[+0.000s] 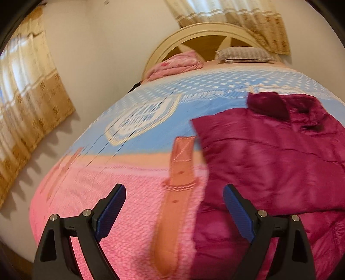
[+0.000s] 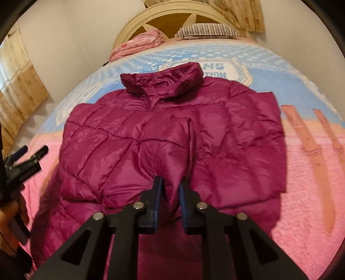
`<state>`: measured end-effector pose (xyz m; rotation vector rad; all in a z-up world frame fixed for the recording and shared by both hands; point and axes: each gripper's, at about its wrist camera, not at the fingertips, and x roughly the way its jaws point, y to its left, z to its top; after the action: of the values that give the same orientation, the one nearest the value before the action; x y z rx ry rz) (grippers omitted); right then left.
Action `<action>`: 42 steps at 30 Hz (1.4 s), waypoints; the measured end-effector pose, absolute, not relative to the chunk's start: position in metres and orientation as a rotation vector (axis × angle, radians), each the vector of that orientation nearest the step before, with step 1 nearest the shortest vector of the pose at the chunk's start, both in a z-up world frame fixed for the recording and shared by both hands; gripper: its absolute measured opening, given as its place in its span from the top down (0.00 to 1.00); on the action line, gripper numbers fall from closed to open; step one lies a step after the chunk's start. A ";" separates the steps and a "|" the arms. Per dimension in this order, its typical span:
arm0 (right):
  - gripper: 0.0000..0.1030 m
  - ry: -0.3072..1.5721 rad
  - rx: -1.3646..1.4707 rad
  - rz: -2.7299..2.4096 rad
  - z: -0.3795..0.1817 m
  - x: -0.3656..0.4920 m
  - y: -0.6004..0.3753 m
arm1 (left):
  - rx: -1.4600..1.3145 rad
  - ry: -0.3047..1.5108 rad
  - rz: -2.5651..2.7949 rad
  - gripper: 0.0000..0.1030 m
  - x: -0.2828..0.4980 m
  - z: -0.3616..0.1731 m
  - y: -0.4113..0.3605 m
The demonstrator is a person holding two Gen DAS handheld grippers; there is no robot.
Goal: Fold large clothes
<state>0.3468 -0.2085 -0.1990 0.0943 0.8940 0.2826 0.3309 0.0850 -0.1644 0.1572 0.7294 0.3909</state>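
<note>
Garment: I see a magenta quilted puffer jacket [image 2: 172, 137] lying front-up on the bed, collar [image 2: 161, 79] toward the headboard, both sleeves folded in across the chest so that they meet near the middle.
Hem end: the lower part of the jacket lies nearest my two grippers, at the foot of the bed.
Right gripper [image 2: 170, 189]: my jaws stand narrow, nearly together, with a fold of jacket fabric between the blue pads [image 2: 158, 193]; I am pinching the jacket near the ends of the folded sleeves.
Left gripper [image 1: 174, 198]: my jaws stand wide apart and hold nothing; it hangs above the pink part of the bedspread, just left of the jacket's edge. In the right wrist view it shows at the far left, beside the jacket.
Bedspread [image 2: 301, 176]: pink toward the foot, pale blue with white dots toward the head, with orange strap motifs [image 1: 179, 172] printed on it.
Headboard [image 2: 168, 19]: cream, arched, with wooden panels.
Pillows: a pink bundle [image 2: 140, 43] at left and a striped pillow [image 2: 207, 30] at right, both against the headboard, well apart from the jacket.
Curtains [image 1: 28, 103]: beige and gold, on the left wall and above the headboard.
</note>
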 end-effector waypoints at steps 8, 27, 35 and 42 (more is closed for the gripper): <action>0.48 0.828 0.089 0.121 -0.180 0.339 -0.233 | 0.004 0.732 0.289 0.11 0.339 -0.145 0.083; 0.58 0.829 -0.019 0.192 -0.221 0.380 -0.153 | -0.043 0.888 0.128 0.04 0.424 -0.218 0.041; 0.58 0.826 -0.053 0.171 -0.230 0.381 -0.151 | -0.044 0.912 0.138 0.01 0.428 -0.227 0.039; 0.58 0.838 -0.088 0.163 -0.229 0.384 -0.145 | -0.046 0.904 0.135 0.01 0.425 -0.220 0.040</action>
<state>0.3838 -0.1450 -0.2294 -0.0881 0.8376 0.1627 0.4246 0.0405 -0.2198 -0.0459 0.9042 0.1351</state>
